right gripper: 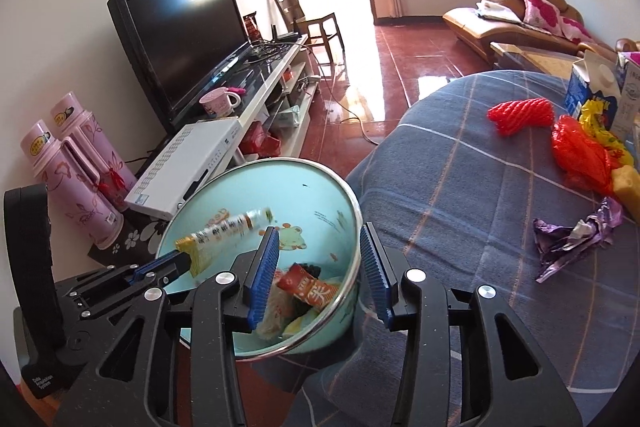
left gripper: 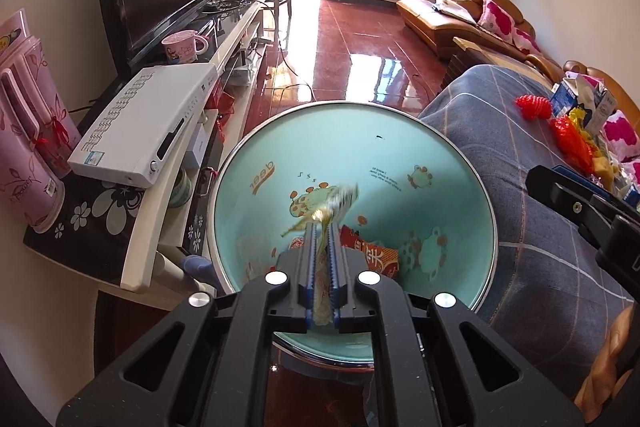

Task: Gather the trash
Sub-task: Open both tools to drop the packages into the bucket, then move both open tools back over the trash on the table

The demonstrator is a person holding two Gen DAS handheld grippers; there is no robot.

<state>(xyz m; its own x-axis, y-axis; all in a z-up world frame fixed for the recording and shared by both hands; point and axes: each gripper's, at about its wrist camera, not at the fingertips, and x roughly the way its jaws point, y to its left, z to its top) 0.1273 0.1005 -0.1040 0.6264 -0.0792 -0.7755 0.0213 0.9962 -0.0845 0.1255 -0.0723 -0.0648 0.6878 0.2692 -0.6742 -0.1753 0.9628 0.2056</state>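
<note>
The left gripper, clamped on the wrapper, holds its long axis level over the basin; the right gripper, fingers apart, holds nothing.

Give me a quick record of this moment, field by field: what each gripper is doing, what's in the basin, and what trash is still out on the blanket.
left gripper: jaws shut on yellow wrapper, held over the basin
right gripper: jaws open, holding nothing
basin: light blue, holds red snack packet and other wrappers
blanket: red foam net, orange bag, purple wrapper, milk carton
</note>
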